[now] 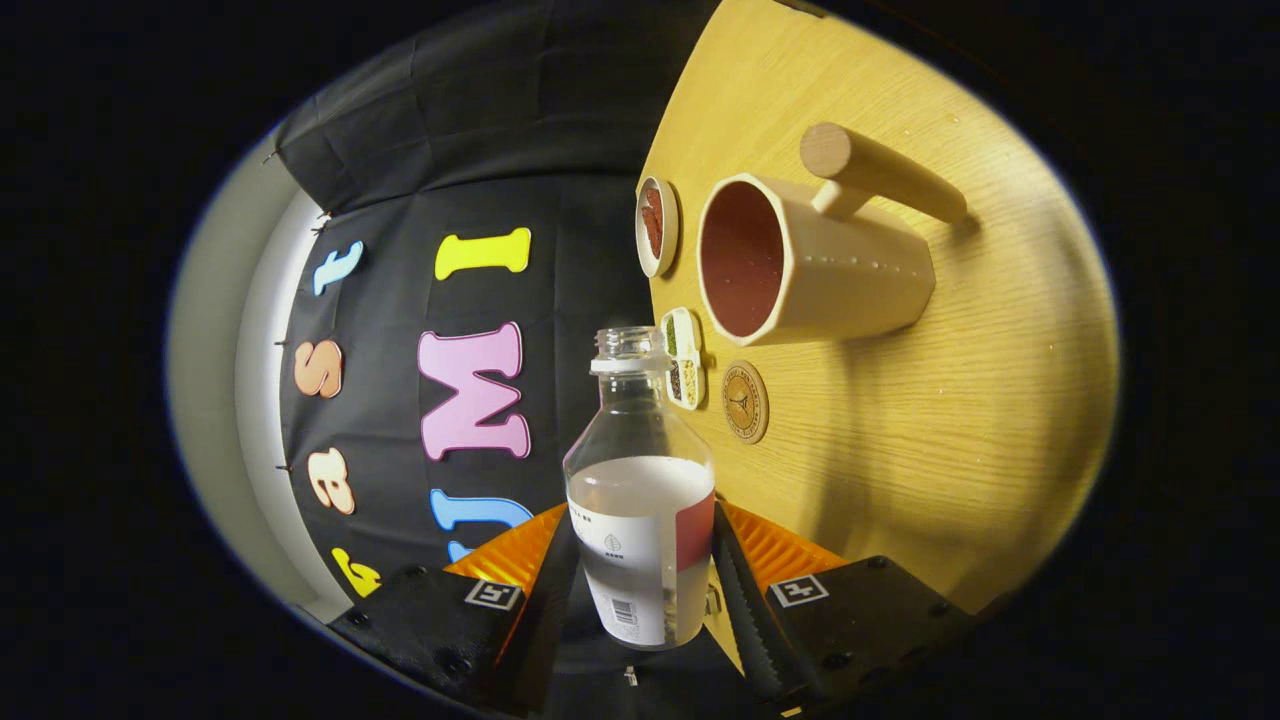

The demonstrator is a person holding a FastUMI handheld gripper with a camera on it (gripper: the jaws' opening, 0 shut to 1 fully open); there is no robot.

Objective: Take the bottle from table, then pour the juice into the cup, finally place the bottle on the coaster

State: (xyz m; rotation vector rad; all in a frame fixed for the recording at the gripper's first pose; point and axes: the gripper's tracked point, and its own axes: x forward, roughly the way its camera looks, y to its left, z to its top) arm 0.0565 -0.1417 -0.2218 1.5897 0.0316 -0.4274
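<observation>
The gripper (pixel 640 575) clamped the uncapped juice bottle (pixel 640 500), lifted and tilted. Pouring into the cup (pixel 810 265) and resting on the coaster (pixel 745 401) remained.

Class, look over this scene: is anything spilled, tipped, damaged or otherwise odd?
No spill or damage shows. The view is rolled sideways: the gripper is shut on the uncapped bottle, tilted toward the cup, its liquid short of the neck. The coaster lies bare beside the cup.

Bottle (pixel 640 500) base hidden between tool (pixel 640 590) fingers; label print too small.
</observation>
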